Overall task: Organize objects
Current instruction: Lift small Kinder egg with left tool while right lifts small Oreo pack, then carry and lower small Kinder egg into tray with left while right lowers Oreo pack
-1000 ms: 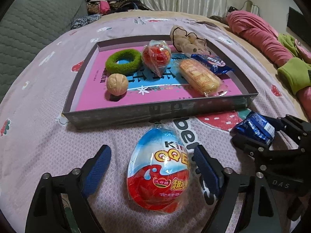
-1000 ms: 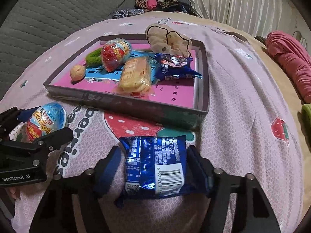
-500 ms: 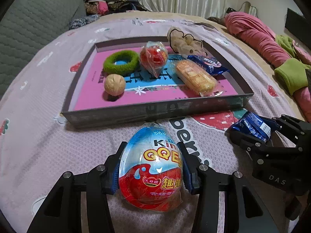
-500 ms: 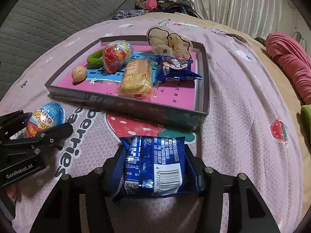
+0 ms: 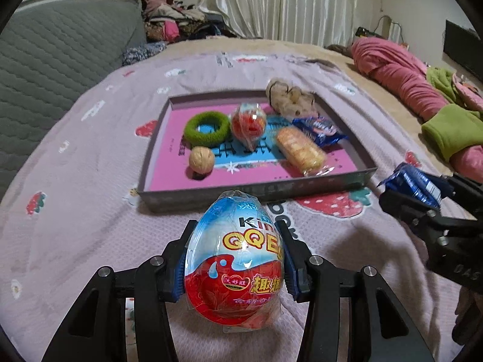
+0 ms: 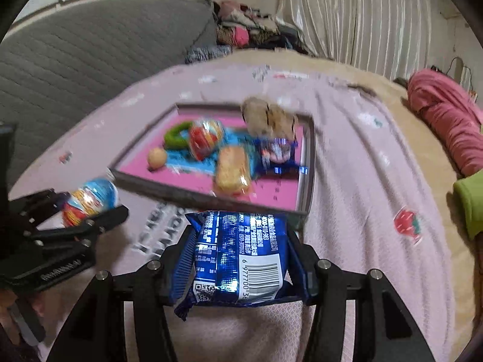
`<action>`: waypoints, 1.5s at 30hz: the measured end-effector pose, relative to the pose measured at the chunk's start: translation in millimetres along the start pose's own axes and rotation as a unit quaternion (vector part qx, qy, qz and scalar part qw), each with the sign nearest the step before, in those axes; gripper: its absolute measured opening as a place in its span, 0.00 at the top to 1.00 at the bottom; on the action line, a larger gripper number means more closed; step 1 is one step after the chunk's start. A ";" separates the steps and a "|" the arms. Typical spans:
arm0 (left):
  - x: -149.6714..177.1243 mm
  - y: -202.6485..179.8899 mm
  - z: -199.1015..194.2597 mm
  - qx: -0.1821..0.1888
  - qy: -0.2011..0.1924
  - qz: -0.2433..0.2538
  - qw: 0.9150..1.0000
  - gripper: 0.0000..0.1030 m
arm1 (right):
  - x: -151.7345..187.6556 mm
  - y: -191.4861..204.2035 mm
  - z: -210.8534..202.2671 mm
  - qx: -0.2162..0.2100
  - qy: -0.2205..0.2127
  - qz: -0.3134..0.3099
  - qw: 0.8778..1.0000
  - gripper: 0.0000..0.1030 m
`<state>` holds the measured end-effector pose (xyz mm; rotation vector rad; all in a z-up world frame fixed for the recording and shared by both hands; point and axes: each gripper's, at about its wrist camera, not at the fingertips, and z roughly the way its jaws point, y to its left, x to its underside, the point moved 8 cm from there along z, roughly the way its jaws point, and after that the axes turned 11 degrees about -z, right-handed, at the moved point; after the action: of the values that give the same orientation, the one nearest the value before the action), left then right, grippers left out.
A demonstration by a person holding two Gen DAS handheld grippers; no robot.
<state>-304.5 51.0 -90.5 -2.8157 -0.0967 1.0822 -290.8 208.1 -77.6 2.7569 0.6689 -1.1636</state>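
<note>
My left gripper [image 5: 235, 259] is shut on a wrapped blue and red toy egg [image 5: 237, 259] and holds it above the pink blanket, just in front of the grey tray [image 5: 256, 191]. My right gripper [image 6: 238, 256] is shut on a blue snack packet [image 6: 241, 259], lifted near the tray's front right corner [image 6: 305, 208]. The tray holds a green ring [image 5: 206, 128], a walnut [image 5: 201, 160], a second toy egg [image 5: 249, 123], a wrapped cake [image 5: 300, 150], a blue packet [image 5: 320, 126] and a beige plush [image 5: 289, 99].
The tray lies on a bed with a pink strawberry blanket [image 5: 90, 181]. A grey quilted headboard [image 5: 45, 54] is at the left. Pink and green clothes [image 5: 422, 90] lie at the right, more clothes and a curtain [image 5: 286, 6] at the back.
Both grippers closed on their objects, the left on the toy egg and the right on the blue packet, and then lifted them off the blanket.
</note>
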 end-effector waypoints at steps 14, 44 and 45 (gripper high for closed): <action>-40.8 10.9 -90.8 0.000 -0.070 -0.001 0.998 0.50 | -58.9 25.9 -88.1 -0.002 -0.100 -0.024 0.995 0.46; -194.7 7.6 -101.2 -0.002 -0.150 -0.012 0.989 0.50 | -182.4 -13.7 -89.9 0.044 -0.155 -0.035 0.986 0.46; -197.4 6.5 -100.4 -0.002 -0.153 -0.012 0.988 0.50 | -183.6 -14.2 -87.7 0.043 -0.157 -0.034 0.986 0.46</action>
<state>-383.5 14.8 113.3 -2.6208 -0.1587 1.5002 -351.8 174.7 114.1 2.5450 0.6936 -1.6314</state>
